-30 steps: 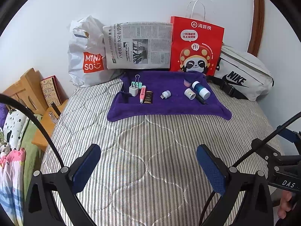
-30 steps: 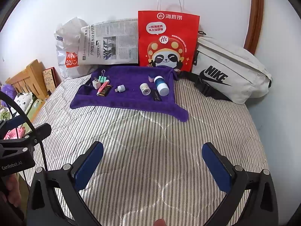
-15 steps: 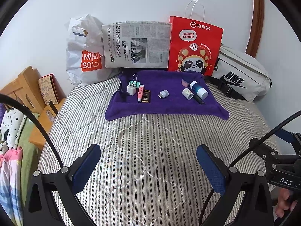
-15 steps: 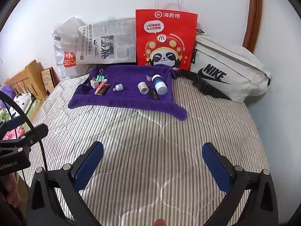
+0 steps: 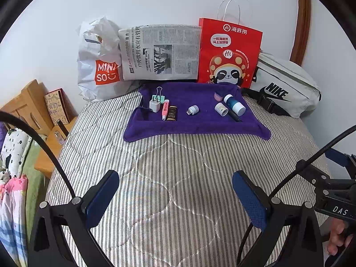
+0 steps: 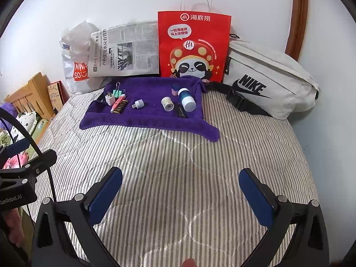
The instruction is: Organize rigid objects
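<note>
On the bed (image 5: 178,189), small items are seen unmoved on the purple towel (image 5: 195,124); both hand-held grippers (image 5: 175,191) (image 6: 180,189) — spread wide, empty — have been drawn slightly back, so no grasp is indicated.

Small items (image 5: 193,109) on purple towel (image 5: 195,124), tongs (image 5: 175,191) apparently apart

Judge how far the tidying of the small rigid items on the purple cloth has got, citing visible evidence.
All small items lie on the purple cloth: a charger plug, pink highlighter and dark tube clustered left, a bottle and white roll right. Both the left gripper and right gripper hang open and empty over the bedspread. This fits items awaiting sorting or already laid out.
</note>
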Motion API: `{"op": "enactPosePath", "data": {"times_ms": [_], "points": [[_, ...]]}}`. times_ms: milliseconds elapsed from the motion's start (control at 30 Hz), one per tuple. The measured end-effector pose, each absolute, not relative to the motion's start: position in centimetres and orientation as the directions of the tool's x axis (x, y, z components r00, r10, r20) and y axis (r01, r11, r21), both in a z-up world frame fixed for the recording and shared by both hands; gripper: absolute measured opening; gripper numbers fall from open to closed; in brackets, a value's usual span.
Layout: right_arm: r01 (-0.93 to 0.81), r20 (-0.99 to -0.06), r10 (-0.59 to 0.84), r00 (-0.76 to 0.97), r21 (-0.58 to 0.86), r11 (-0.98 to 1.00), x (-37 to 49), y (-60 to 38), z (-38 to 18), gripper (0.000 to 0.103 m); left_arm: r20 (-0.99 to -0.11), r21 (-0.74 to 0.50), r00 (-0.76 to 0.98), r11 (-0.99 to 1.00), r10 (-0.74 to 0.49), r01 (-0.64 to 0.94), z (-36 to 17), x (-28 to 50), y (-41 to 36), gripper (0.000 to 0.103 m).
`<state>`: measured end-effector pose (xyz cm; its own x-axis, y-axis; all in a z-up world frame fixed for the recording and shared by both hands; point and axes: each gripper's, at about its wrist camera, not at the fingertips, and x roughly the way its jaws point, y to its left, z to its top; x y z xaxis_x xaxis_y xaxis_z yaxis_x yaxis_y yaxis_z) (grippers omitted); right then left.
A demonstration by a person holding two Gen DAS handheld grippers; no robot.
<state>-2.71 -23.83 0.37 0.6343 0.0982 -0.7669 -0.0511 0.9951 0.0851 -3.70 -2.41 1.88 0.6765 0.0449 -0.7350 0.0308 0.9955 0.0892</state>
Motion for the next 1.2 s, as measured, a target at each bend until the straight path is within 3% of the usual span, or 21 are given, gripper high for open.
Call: {"op": "enactPosePath", "data": {"times_ms": [1200], "points": [[-0.052, -0.767, 0.097, 0.634, 0.083, 0.995, -2.91, -23.57, 0.32, 0.103, -0.734, 0.096, 0.677, 0.995, 0.044, 0.039, 1.94, -3.73, -2.49, 0.103]]}}
